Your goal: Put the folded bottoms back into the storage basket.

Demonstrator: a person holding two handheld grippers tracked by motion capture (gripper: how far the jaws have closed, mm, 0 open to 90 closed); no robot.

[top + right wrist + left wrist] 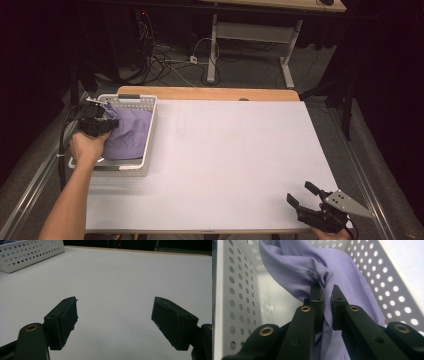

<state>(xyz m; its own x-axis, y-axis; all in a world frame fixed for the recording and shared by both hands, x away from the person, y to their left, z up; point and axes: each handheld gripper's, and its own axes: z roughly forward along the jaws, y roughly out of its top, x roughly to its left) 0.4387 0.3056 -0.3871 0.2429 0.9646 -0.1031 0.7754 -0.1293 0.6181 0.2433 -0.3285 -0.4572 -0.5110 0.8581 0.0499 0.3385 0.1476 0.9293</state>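
Pinching a bunched fold of the purple cloth (312, 270), the left gripper (327, 293) has its fingers (315, 300) pressed together on the fabric inside the white basket (234, 290). In the high view the basket (150, 132) sits at the left edge of the bench (240, 160), toward the far left corner, and the cloth (131, 132) lies heaped in it, with the left gripper (97, 122) over the basket's left side. The right gripper (300, 195) rests at the near right corner of the bench, well apart from the basket, its fingers (63, 320) spread wide with nothing but bare bench top between them.
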